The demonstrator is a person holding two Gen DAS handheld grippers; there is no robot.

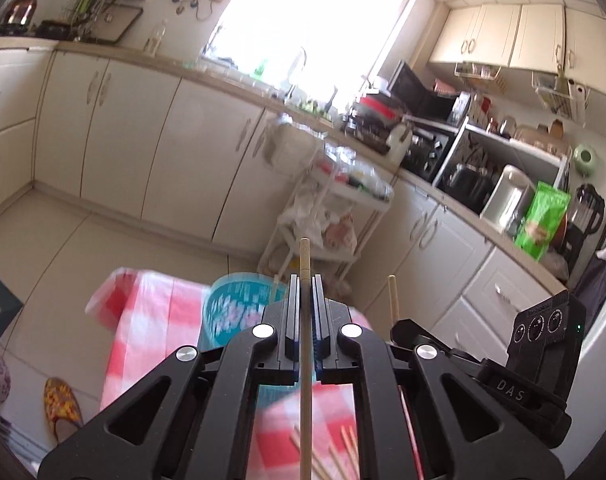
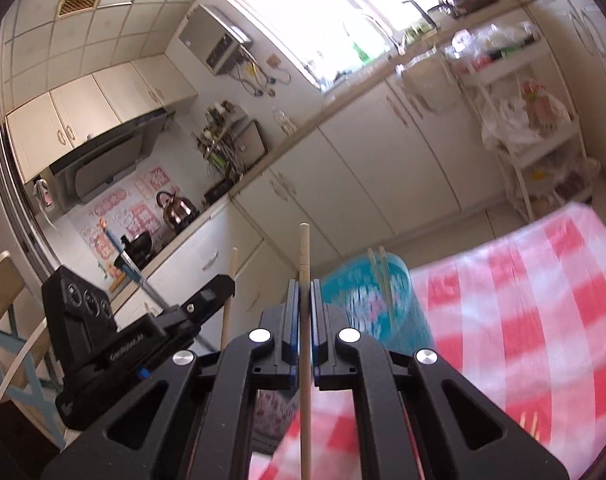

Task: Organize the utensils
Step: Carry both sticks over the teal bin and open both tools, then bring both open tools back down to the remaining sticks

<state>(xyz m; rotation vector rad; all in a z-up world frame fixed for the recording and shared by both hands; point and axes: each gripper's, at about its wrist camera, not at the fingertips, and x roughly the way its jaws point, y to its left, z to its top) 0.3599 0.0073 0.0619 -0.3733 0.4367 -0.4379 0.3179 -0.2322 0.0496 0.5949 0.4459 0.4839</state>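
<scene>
My left gripper is shut on a wooden chopstick that runs along its fingers and sticks out past the tips. My right gripper is shut on another wooden chopstick the same way. Each gripper shows in the other's view, the right one and the left one, each with its chopstick. Both are held above a blue cup on the red-and-white checked table. The cup holds two chopsticks. Several loose chopsticks lie on the cloth.
White cabinets and a countertop run behind the table. A white rolling cart stands beyond the table's far edge. A slipper lies on the floor at left. A chair stands at the left of the right wrist view.
</scene>
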